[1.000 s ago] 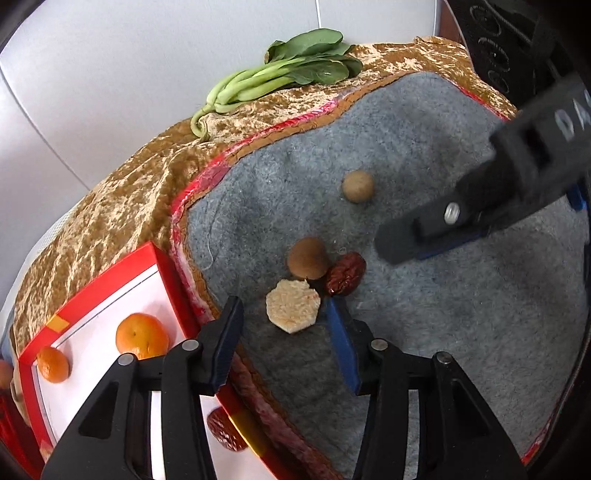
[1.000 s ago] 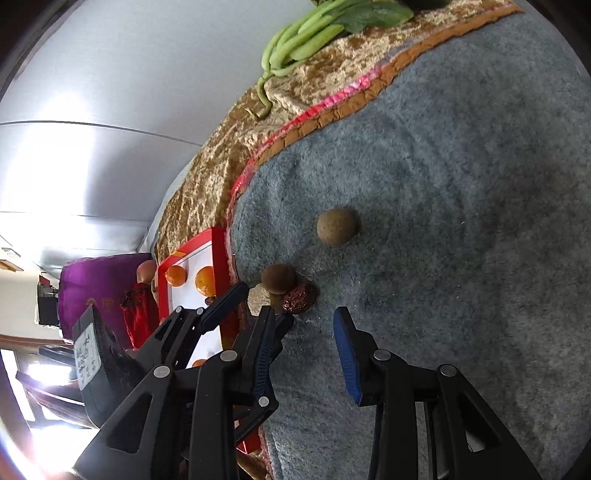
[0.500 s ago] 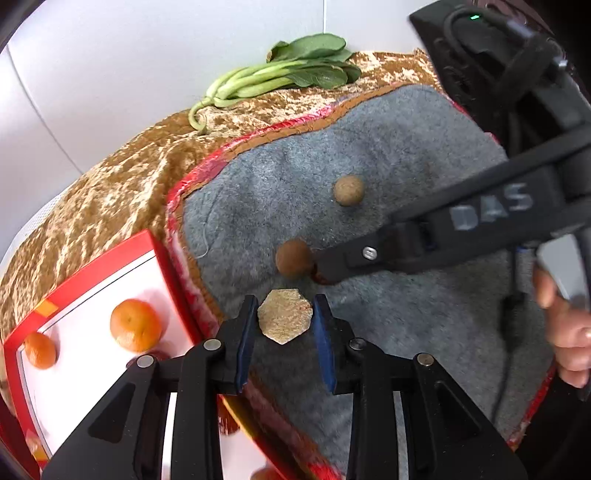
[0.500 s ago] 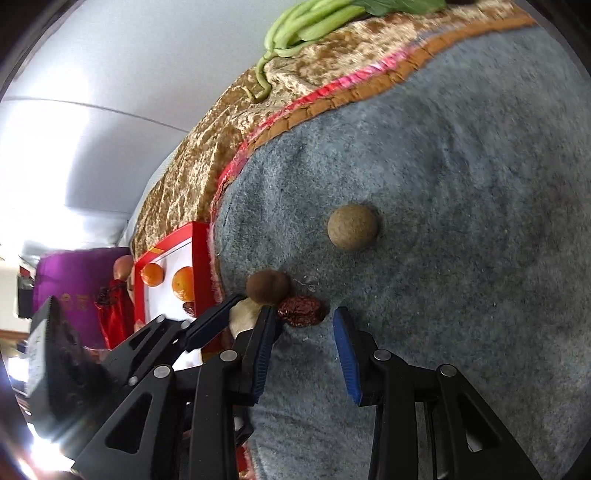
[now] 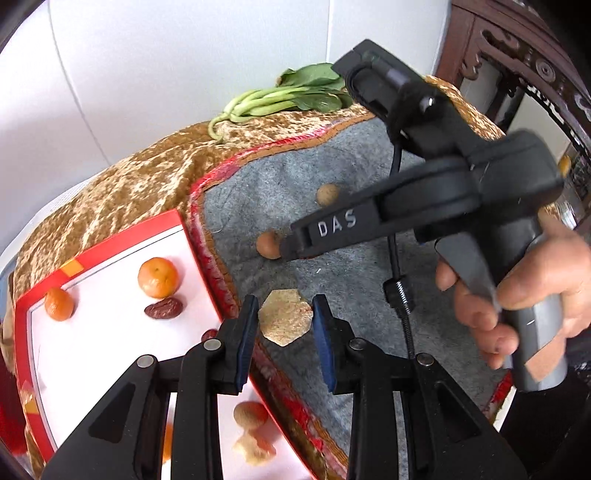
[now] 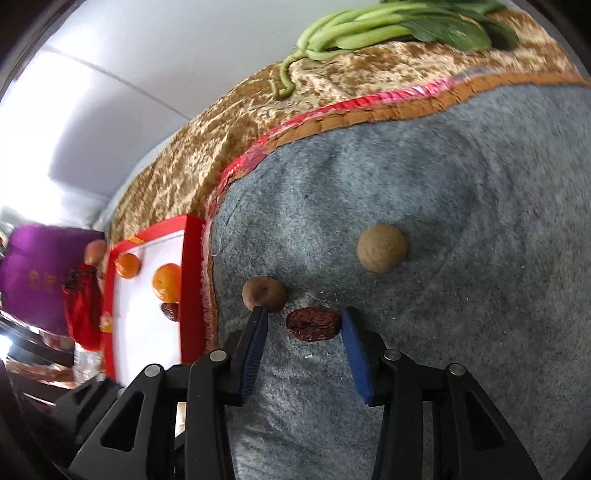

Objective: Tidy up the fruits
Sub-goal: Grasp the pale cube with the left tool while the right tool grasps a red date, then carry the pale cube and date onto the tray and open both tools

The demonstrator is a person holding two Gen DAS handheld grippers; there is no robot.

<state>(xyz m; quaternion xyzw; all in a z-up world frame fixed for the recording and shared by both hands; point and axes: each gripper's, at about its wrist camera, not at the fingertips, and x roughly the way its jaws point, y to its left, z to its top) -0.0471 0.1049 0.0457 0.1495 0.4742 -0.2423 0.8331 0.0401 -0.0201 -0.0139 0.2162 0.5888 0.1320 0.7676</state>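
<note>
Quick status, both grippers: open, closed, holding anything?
Left gripper: shut on the hexagonal biscuit, lifted off the grey mat.
Right gripper: open, fingers either side of the red date, not gripping yet.

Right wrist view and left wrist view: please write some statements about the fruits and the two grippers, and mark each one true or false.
1. The red date lies between the open fingers of the right gripper. True.
2. The left gripper holds an orange. False: a pale hexagonal slice sits between its fingers.
3. Two oranges lie in the red tray. True.
4. The greens lie in the tray. False: they lie on the gold cloth.
5. The tan ball touches the date. False: they are apart.
</note>
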